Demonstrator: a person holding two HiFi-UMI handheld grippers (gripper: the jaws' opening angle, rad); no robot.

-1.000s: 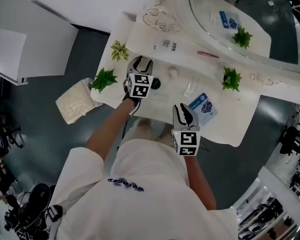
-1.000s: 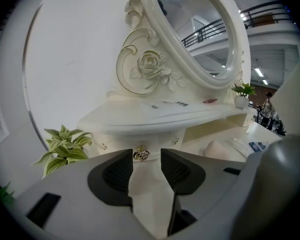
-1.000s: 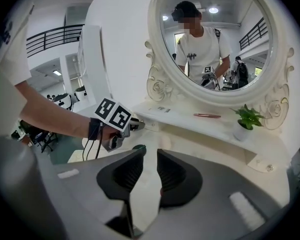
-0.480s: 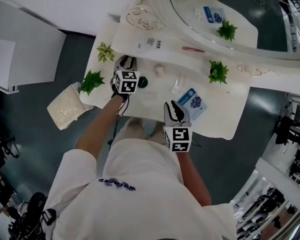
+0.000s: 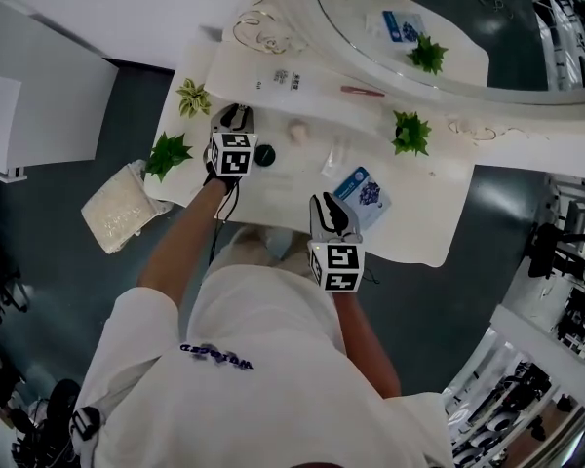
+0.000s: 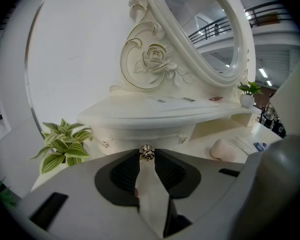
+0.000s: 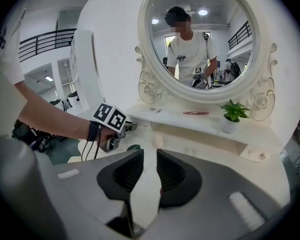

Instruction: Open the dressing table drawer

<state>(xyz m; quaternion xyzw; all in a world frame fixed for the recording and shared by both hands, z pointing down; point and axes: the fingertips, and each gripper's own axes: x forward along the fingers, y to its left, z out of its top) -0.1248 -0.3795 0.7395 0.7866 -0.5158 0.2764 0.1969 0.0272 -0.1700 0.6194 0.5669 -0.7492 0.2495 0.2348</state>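
The white dressing table [image 5: 302,224] has a raised shelf with small drawers at its left end. In the left gripper view a drawer front [image 6: 135,133] carries a small metal knob [image 6: 147,153]. My left gripper [image 6: 147,158] has just been closing, and its pads now press on that knob from both sides. In the head view the left gripper [image 5: 232,117] sits against the shelf's left end. My right gripper [image 5: 329,203] hovers over the tabletop near the front edge, its jaws [image 7: 149,156] a little apart with nothing between them.
An oval mirror [image 5: 439,37] stands behind the shelf. Potted plants [image 5: 192,96] [image 5: 167,151] [image 5: 409,132], a dark round lid [image 5: 264,156], a blue packet [image 5: 363,191] and a red pen [image 5: 362,91] lie on the table. A white cushion [image 5: 112,217] sits on the floor at left.
The head view has slid, so the table and both grippers sit further left and higher in the picture. Relative to the table neither gripper has visibly moved.
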